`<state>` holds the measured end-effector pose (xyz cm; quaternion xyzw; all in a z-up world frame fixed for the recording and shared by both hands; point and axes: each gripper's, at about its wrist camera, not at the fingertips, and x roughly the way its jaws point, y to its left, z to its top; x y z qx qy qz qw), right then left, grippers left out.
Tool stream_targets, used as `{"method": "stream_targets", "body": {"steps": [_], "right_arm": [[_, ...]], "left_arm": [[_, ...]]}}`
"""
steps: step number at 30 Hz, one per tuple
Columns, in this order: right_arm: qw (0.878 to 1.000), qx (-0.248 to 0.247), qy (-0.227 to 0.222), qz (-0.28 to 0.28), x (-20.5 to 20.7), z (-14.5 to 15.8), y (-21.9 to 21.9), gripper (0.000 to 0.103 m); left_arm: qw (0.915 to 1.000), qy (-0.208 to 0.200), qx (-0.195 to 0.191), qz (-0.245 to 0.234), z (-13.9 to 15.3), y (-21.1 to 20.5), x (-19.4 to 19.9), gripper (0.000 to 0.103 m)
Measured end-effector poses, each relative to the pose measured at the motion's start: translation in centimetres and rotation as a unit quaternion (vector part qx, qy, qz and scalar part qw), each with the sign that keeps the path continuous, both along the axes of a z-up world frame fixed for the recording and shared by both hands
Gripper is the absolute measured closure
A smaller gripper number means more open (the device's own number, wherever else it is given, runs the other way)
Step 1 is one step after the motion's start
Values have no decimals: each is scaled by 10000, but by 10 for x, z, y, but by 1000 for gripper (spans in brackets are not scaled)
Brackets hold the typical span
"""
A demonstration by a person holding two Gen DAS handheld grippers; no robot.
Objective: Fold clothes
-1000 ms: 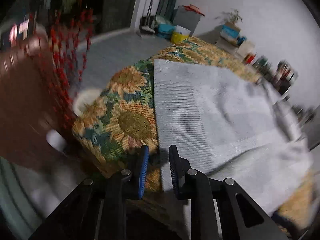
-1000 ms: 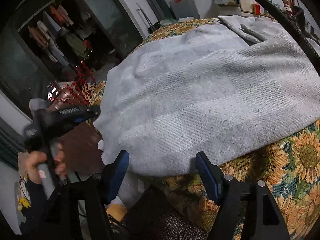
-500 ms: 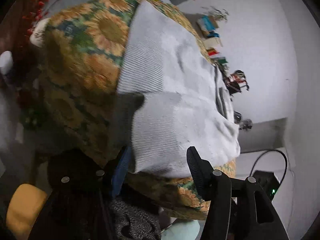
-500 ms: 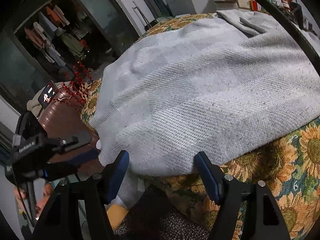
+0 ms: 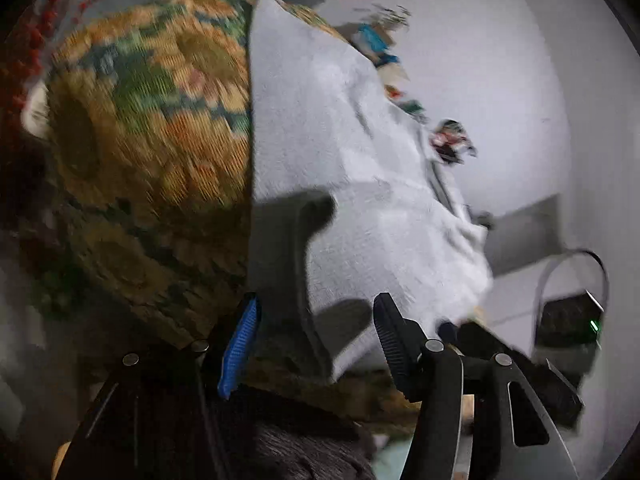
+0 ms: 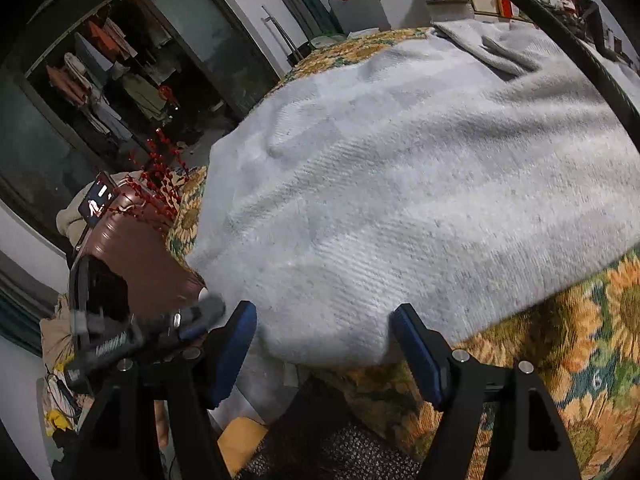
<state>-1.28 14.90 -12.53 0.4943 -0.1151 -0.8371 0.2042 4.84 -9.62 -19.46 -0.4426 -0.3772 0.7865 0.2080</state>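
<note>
Grey knit garment [image 6: 420,184] spread over the sunflower-covered table [image 6: 560,360], hem overhanging the near edge; both the left tool [image 5: 316,344] and right tool [image 6: 324,344], jaws apart, straddle that hem unclamped

One grey sweater [image 6: 420,184] lies on one sunflower cloth [image 6: 592,344]. Two grippers — the left [image 5: 316,344] and the right [image 6: 324,344], each with two fingers. One maroon suitcase [image 6: 144,264], one spray of red berries [image 6: 160,168] — and one phone [image 6: 97,199] lit beside it.
</note>
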Motion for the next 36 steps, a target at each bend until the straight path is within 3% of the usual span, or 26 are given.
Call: {"method": "stream_targets", "body": {"steps": [8, 14, 19, 23, 28, 32, 36], "right_arm": [[9998, -89, -56, 193, -14, 6, -30, 27], [9986, 118, -72, 508, -20, 9, -55, 27], [9943, 341, -172, 997, -31, 8, -90, 28], [9911, 509, -296, 1192, -39, -1, -117, 29], [9900, 656, -204, 1235, -53, 0, -130, 29], [9883, 815, -75, 1284, -53, -1, -136, 28], [9855, 1088, 82, 1301, -42, 4, -133, 38]], "left_arm": [[9959, 576, -152, -675, -7, 18, 4, 44], [9896, 791, -373, -1141, -4, 27, 4, 44], [9857, 727, -322, -1489, -10, 44, 4, 44], [9854, 515, 90, -1619, -25, 44, 6, 44], [9817, -12, 203, -1894, -52, 53, 16, 44], [9846, -214, 447, -1677, -63, 49, 23, 44], [9901, 70, 404, -1340, -35, 35, 32, 44]]}}
